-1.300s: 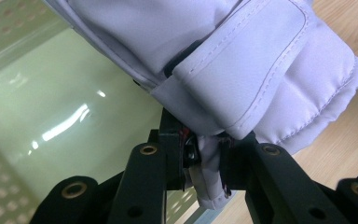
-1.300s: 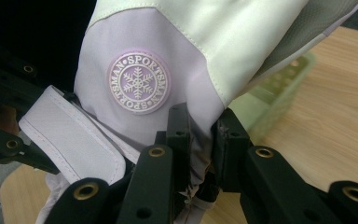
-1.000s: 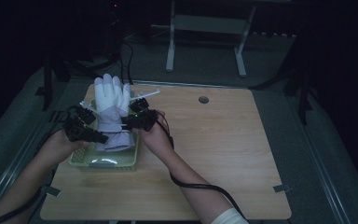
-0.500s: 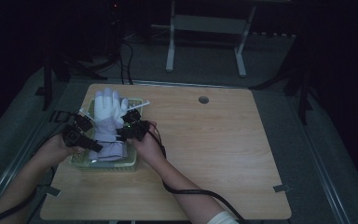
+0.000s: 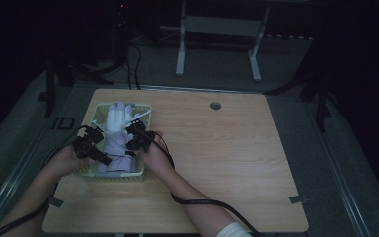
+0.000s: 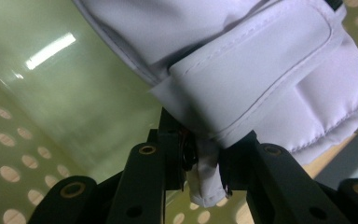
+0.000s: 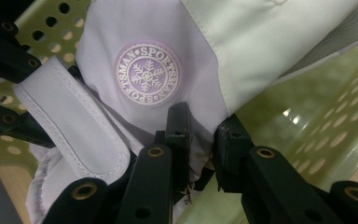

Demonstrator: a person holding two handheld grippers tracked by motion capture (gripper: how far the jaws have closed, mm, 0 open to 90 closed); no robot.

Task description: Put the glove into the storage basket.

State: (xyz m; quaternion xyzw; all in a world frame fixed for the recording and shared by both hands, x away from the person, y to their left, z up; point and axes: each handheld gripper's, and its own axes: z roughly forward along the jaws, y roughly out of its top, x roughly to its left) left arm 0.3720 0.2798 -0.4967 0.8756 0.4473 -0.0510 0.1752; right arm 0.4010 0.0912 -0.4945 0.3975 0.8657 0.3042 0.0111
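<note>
Both forearms are coming in from the bottom of the high view and angling toward the left half of the frame, where the hands are sitting close together. The left gripper (image 5: 94,148) is lying at the left, its jaws pointing right and slightly down the frame, and they are clamping tight on a fold of fabric. The right gripper (image 5: 137,138) is sitting just to its right, jaws pointing up and left, likewise pinching fabric between the pads. A black cable is trailing along the right forearm.

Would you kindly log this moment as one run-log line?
left gripper: shut on glove cuff | right gripper: shut on glove | glove: in green basket
</note>
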